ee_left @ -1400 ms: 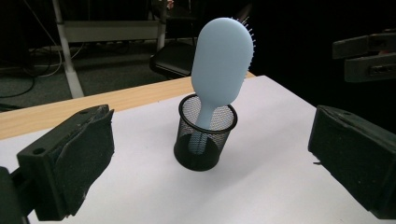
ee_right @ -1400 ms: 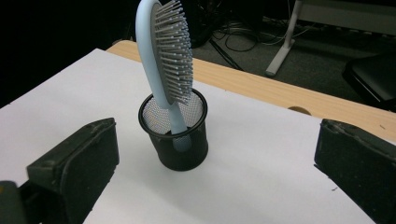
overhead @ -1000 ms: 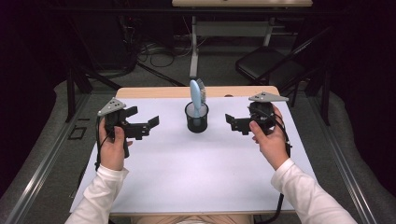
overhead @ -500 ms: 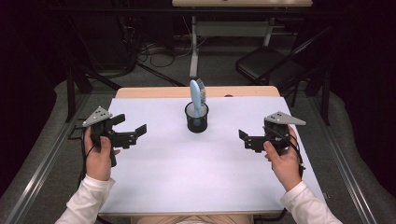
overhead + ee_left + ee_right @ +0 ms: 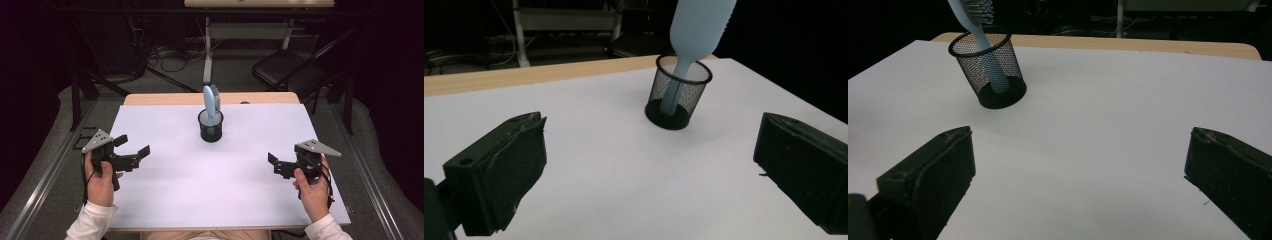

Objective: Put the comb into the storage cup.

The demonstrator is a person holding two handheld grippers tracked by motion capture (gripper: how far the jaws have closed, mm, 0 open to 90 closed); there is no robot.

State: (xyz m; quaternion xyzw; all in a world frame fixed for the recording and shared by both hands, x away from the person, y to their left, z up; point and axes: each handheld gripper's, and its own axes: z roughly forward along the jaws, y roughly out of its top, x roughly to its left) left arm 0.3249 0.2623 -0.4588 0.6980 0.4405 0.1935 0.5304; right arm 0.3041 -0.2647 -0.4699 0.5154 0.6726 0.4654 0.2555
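Both grippers drawn back outward, left gripper (image 5: 134,146) and right gripper (image 5: 272,164) fingers wide, empty, brush (image 5: 212,104) in mesh cup (image 5: 210,131) between

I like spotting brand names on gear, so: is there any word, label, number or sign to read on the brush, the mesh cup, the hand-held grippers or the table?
None: no readable text anywhere.
The light blue hairbrush is plain.
The black mesh cup bears no label.
The white table top is unmarked.
The left hand-held gripper and right hand-held gripper show no lettering; each grey top plate has small holes, nothing written.
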